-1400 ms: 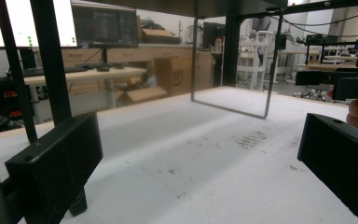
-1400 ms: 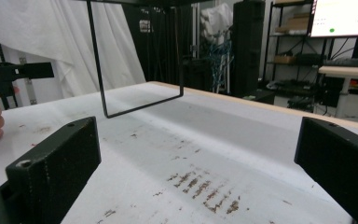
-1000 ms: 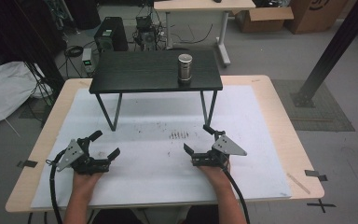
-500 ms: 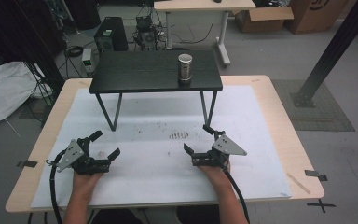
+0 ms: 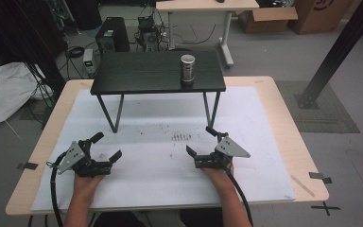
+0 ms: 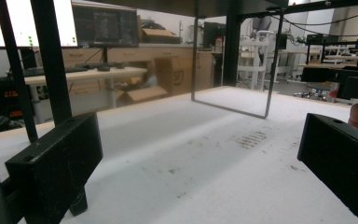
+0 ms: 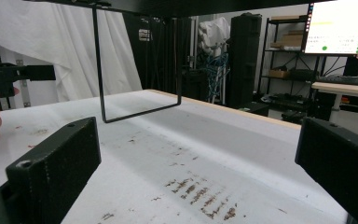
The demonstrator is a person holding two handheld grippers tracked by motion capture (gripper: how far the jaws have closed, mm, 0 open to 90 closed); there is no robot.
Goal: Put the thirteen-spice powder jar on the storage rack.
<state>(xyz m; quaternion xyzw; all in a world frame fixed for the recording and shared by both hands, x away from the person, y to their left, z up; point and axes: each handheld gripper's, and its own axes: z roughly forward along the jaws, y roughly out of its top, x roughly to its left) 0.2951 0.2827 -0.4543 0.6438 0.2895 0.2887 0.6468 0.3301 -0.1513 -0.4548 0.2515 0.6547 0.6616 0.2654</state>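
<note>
Resting on the white mat (image 5: pixel 160 165) of the desk (image 5: pixel 283 123), both grippers sit on the near side of the black stand (image 5: pixel 156 71), well apart from it.

Left gripper (image 5: pixel 106 147): held in the person's left hand (image 5: pixel 86 182), near-left of the stand. Jaws spread wide, nothing between them; left gripper view confirms bare mat in the gap.

Right gripper (image 5: pixel 202 142): held in the right hand (image 5: pixel 217 170), near-right of the stand, just short of its right leg frame (image 5: pixel 210 109). Jaws wide open, empty; dark smudges (image 7: pixel 200 196) on the mat lie between them.

Metal cylinder (image 5: pixel 187 68): upright on top of the stand, toward its right end, approx. in line w/ the right gripper but farther away and higher. No contact w/ either gripper; well apart from both.
</note>
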